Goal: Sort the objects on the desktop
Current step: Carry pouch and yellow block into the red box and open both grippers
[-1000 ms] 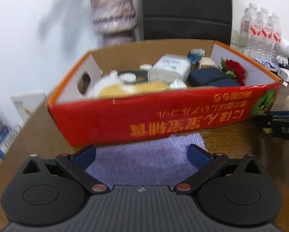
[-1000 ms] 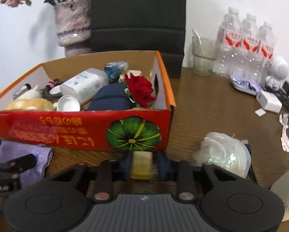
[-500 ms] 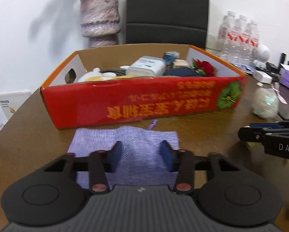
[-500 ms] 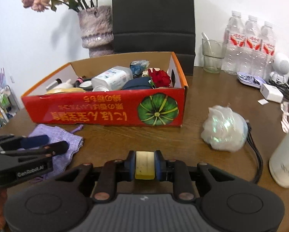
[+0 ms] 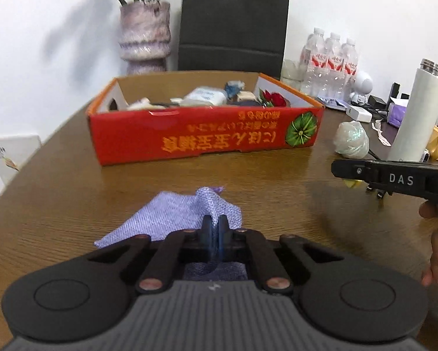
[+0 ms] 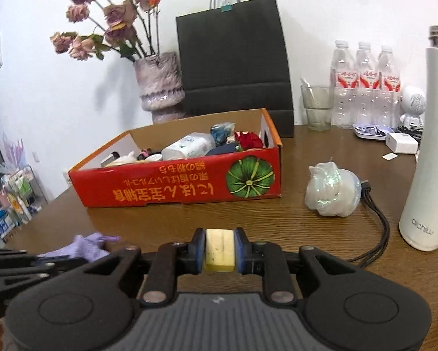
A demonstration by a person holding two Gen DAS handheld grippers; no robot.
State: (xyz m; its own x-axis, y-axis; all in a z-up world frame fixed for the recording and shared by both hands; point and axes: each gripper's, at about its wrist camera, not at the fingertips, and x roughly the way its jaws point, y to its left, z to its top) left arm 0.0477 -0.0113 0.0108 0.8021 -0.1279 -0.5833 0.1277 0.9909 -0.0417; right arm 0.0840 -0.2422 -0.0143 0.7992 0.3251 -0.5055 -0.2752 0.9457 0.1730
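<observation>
Right wrist: right claw point(image 6: 219, 250) pinches yellow block point(image 6: 219, 251); left claw point(image 5: 215, 228) pinches purple cloth point(image 5: 178, 216); thermos point(image 6: 426, 158) reads "aichiw".

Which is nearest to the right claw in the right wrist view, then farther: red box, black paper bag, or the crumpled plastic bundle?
Measured from the right claw, which is shut on a yellow block:
1. Crumpled plastic bundle, on the table ahead to the right.
2. Red box, ahead, slightly left.
3. Black paper bag, behind the box by the wall.
The first two are fairly close to call.

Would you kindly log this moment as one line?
left gripper: shut on purple cloth | right gripper: shut on yellow block | red box: ahead, on table
</observation>
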